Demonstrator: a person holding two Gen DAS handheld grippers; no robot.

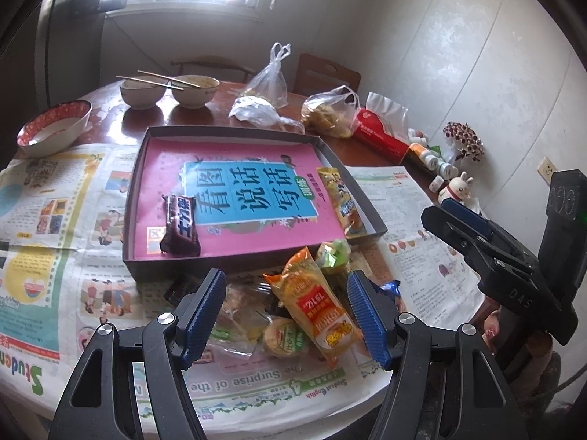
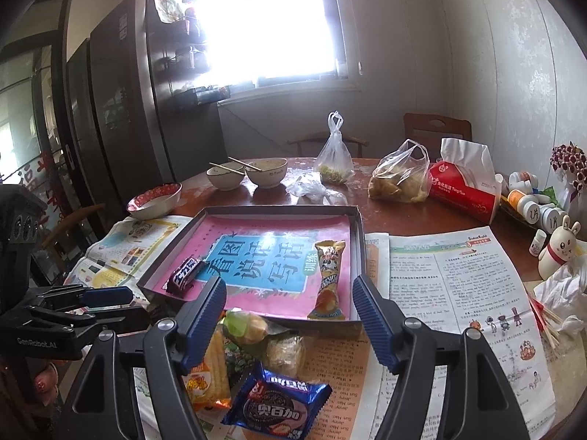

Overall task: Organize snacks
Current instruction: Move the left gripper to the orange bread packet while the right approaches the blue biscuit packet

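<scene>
— Nearest the lens?
— The left gripper (image 1: pixel 286 310), jaws spread wide over the snack pile (image 1: pixel 293 311), gripping nothing.
— The right gripper (image 2: pixel 290 315)?
— Parted too, empty, above the blue cookie pack (image 2: pixel 277 405).
— And the tray (image 1: pixel 227 132)?
— Behind the pile — a chocolate bar (image 1: pixel 179 225) and a yellow snack stick (image 2: pixel 328 278) lie inside.

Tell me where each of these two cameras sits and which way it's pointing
Left wrist: sits on the left gripper, looking forward over the snack pile at the tray; own open blue fingers frame it, with the right gripper and a hand at right.
Right wrist: sits on the right gripper, facing the tray and window; own open fingers show, left gripper at left.
Shared: tray, chocolate bar, bowls.
</scene>
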